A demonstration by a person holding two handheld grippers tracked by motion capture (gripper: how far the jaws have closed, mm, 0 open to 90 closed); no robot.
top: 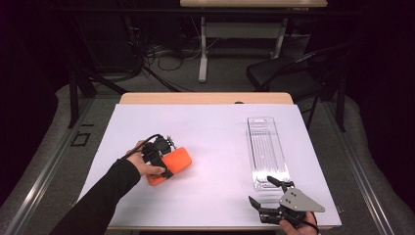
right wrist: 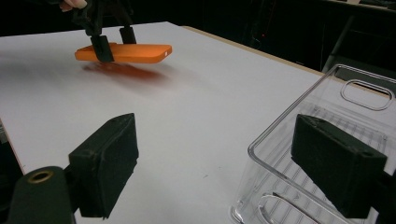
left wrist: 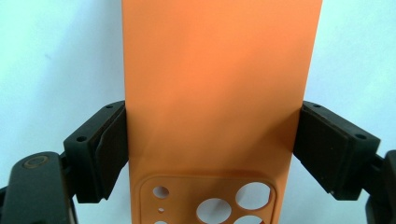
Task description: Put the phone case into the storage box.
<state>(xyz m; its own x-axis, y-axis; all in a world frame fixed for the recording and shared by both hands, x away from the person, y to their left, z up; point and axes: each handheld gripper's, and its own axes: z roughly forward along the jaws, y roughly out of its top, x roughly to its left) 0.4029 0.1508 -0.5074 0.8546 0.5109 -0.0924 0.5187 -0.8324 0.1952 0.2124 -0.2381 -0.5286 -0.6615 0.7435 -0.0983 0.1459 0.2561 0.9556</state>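
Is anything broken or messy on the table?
Nothing stands out. The orange phone case is whole, clamped in the left gripper just above the table. The clear plastic bin sits upright and empty beside the open right gripper.

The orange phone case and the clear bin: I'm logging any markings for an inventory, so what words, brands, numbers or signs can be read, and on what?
None can be read.
Orange phone case: plain back with camera cut-outs and no print, clamped between the left gripper pads.
Clear plastic bin: ribbed floor, handle slot, no label.
White table: blank.
Right gripper: open, with unmarked pads.
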